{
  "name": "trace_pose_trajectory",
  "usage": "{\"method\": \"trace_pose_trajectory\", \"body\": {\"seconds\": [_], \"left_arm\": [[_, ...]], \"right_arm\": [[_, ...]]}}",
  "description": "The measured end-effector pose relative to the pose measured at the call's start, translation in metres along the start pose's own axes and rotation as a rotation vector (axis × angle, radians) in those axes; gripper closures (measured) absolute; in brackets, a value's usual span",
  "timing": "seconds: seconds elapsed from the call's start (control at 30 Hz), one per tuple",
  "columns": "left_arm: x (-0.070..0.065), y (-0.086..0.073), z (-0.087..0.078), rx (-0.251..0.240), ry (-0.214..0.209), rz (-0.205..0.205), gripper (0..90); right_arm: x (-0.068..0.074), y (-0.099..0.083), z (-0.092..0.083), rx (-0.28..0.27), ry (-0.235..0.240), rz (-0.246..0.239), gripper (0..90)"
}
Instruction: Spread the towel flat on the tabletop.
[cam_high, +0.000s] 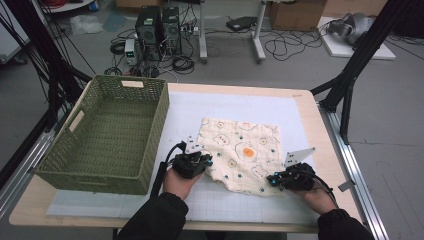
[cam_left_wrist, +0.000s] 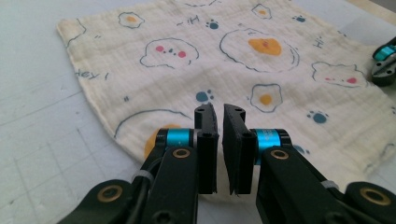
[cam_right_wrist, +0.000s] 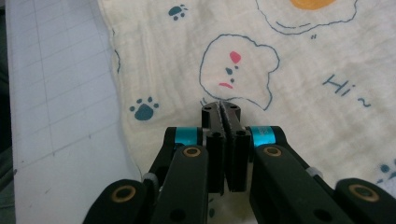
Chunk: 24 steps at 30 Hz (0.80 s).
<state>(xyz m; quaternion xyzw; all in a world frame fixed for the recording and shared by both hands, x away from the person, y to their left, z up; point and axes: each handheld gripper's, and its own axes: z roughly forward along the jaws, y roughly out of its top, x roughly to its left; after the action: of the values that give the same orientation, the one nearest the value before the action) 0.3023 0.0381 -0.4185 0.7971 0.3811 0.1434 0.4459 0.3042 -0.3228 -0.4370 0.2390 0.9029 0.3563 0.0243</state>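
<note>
Now my left gripper (cam_high: 200, 161) sits low at the cloth's (cam_high: 240, 150) 8 o'clock, jaws nearly together; my right gripper (cam_high: 274, 180), at 5 o'clock, is pressed together.

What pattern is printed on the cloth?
Fried eggs, bear faces and paw prints on the cream cloth, clearest in the left gripper view.
</note>
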Motion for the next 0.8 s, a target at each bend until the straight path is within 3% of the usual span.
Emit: {"method": "trace_pose_trajectory", "body": {"seconds": [0.13, 0.3, 0.4, 0.43, 0.5, 0.6, 0.67, 0.8], "left_arm": [[0.0, -0.008, -0.008, 0.001, -0.012, 0.007, 79.6], [-0.001, -0.012, -0.001, 0.035, -0.038, 0.008, 73.5], [-0.006, -0.013, 0.021, 0.081, -0.049, 0.025, 76.5], [-0.006, -0.013, 0.021, 0.081, -0.049, 0.025, 79.6], [-0.012, -0.013, 0.037, 0.082, -0.023, 0.064, 88.3], [-0.015, -0.006, 0.047, 0.059, 0.008, 0.057, 89.8], [-0.015, 0.001, 0.052, 0.037, 0.004, 0.038, 89.9], [-0.016, 0.009, 0.064, 0.054, 0.008, 0.047, 89.9]], "right_arm": [[0.0, -0.003, -0.006, -0.003, -0.045, 0.004, 89.6], [-0.005, -0.009, -0.011, -0.018, -0.062, 0.033, 89.6], [-0.009, -0.013, -0.016, -0.032, -0.083, 0.058, 89.6], [-0.009, -0.013, -0.016, -0.032, -0.083, 0.058, 89.6], [-0.01, -0.016, -0.019, -0.04, -0.082, 0.067, 89.6], [-0.012, -0.017, -0.02, -0.042, -0.084, 0.069, 89.5], [-0.013, -0.018, -0.022, -0.047, -0.095, 0.073, 89.5], [-0.016, -0.02, -0.026, -0.058, -0.115, 0.084, 89.5]]}}
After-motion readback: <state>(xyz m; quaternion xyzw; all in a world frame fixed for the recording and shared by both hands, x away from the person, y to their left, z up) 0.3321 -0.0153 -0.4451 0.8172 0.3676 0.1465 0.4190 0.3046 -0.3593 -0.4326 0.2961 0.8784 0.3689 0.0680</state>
